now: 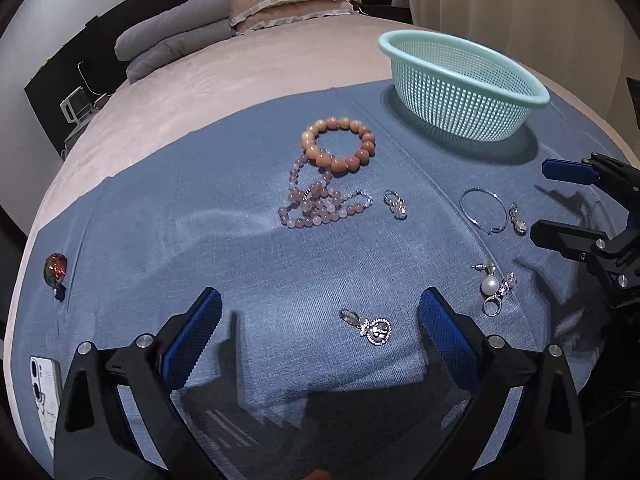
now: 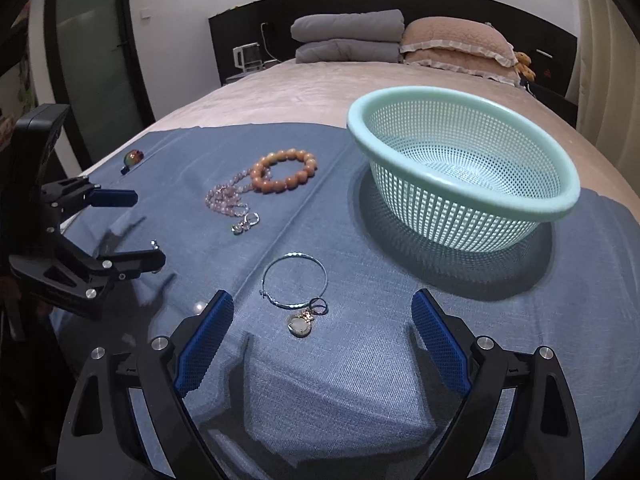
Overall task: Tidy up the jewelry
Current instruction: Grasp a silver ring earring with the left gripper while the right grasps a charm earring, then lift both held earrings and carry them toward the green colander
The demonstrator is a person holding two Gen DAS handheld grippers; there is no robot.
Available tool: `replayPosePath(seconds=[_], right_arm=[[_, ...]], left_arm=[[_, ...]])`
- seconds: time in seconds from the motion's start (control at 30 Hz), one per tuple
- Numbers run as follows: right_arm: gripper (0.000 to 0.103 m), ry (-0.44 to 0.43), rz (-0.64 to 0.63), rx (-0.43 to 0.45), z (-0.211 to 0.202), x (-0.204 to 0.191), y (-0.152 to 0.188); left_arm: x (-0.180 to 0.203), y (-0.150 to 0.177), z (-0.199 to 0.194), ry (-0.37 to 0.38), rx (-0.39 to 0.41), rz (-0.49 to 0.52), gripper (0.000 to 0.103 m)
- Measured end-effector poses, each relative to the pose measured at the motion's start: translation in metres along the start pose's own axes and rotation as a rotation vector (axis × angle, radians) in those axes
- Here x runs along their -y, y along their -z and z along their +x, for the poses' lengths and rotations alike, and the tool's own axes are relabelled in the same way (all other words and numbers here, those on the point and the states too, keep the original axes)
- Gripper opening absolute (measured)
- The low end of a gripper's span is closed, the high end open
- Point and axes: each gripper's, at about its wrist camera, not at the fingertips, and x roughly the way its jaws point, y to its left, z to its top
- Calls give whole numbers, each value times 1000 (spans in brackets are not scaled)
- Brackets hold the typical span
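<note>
Broadly, the blue cloth point(image 2: 360, 380) covers the bed's near end, its far edge at twelve o'clock. At one o'clock the mint basket point(image 2: 464, 184) stands empty, bare cloth around it. Orange bead bracelet point(image 1: 338, 146) overlaps the pink bead strand point(image 1: 316, 204); hoop point(image 2: 294, 280) touches a pendant point(image 2: 299, 326). Left tongs point(image 1: 320, 320) and right tongs point(image 2: 322, 316) gape, holding nothing.

A cloth point(image 1: 200, 220) lies spread over the bed point(image 1: 180, 92), with the pillows point(image 1: 280, 4) behind it at the bed's head. On the cloth, the basket point(image 1: 464, 80) stands at the far right, the bead bracelet point(image 1: 338, 142) to its left, and the bead strand point(image 1: 316, 200) just before the bracelet, touching it. Nearer, the hoop point(image 1: 482, 210) lies before the basket, the pearl ring point(image 1: 491, 292) nearer again, and the pendant point(image 1: 370, 326) to that ring's left.
</note>
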Motion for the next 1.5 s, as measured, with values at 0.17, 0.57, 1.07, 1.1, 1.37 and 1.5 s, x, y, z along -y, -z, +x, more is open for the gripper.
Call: replayPosePath(seconds=[0.17,0.57,1.07,1.1,1.37,1.5], right_arm=[[86,19,25,-20,14,3,10],[49,122,-14,-9,13,-6,17],[9,97,-26,-9,6,-8,21],[9,94,-24,-9,5,-8,21],[8,45,20,-13,-9,-4,22],[7,54,33,3,-20,0,22]], left_arm=[[-4,10,12,32,-14,-37,98],[3,20,8,7,22,-47,96],[0,33,-11,82,18,-73,6],[0,34,-12,87,15,-78,3],[0,37,-20,97,-7,-111,0],[-3,37,-26,84,-20,-115,0]])
